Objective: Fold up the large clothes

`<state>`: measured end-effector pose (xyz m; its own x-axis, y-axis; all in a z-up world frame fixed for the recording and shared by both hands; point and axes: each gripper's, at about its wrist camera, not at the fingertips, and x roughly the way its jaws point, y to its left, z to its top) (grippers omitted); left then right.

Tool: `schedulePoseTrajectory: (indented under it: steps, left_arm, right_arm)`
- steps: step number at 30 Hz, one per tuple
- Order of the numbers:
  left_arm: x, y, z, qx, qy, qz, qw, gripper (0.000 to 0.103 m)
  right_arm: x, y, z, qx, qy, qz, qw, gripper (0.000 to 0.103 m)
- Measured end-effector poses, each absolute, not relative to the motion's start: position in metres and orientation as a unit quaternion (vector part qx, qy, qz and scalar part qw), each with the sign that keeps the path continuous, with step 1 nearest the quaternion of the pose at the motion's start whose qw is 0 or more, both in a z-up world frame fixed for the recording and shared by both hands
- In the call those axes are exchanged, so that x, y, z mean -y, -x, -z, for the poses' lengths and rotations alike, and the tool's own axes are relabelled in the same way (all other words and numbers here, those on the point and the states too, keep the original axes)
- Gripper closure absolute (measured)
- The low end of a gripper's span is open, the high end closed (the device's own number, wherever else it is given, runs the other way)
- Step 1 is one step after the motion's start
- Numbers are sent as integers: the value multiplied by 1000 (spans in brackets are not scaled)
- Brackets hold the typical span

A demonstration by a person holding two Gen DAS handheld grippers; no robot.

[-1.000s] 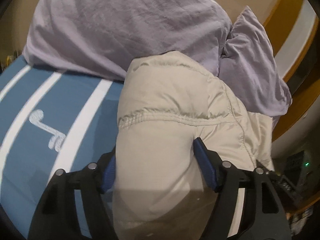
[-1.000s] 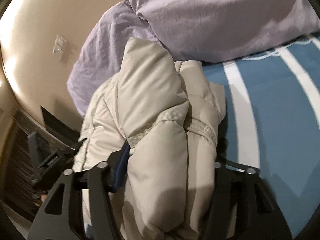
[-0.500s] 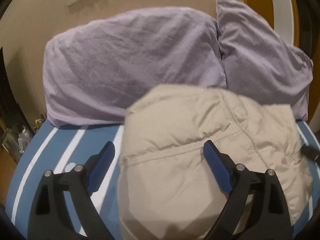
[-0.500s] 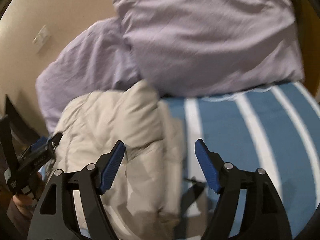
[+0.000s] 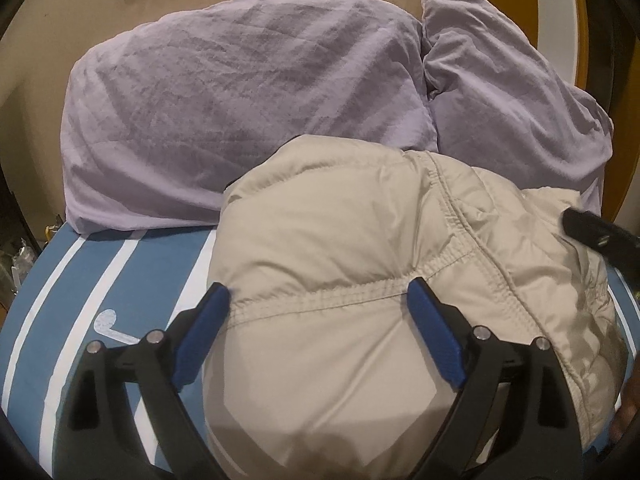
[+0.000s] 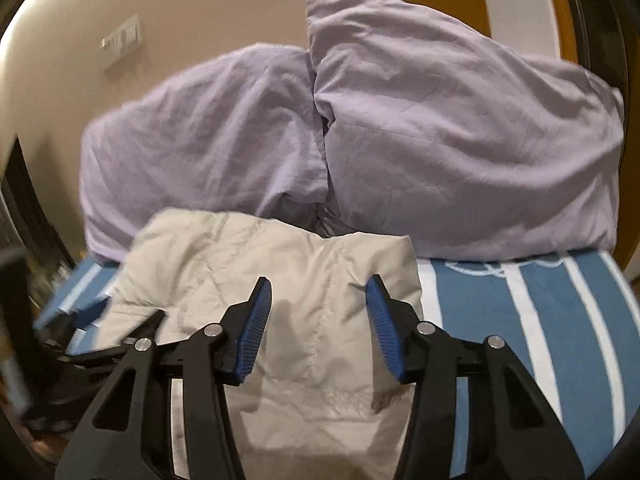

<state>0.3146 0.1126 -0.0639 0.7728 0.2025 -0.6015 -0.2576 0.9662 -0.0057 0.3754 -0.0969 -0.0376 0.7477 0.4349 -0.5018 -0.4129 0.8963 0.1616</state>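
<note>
Left claw (image 5: 318, 306) spread wide, straddling puffy beige quilted jacket (image 5: 360, 280), not clamped. Right claw (image 6: 318, 300) also open, holding nothing, hovering above same jacket. Jacket bunched on blue white-striped bed (image 6: 540, 320), just in front of lilac pillows (image 5: 240, 100). Likely light, soft, springy, slick shell; best pinched at stitched seams or hem, not mid-puff.
</note>
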Motion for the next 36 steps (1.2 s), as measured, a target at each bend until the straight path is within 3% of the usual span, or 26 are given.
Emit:
schedulePoseTrajectory:
  steps: [16, 36]
  left_arm:
    - [-110, -319, 71, -299, 47, -109, 947, 9]
    - [-104, -321, 77, -281, 32, -128, 951, 5]
  right_arm:
    - [90, -391, 89, -283, -3, -197, 939, 48]
    - [91, -391, 100, -275, -9, -191, 942, 45]
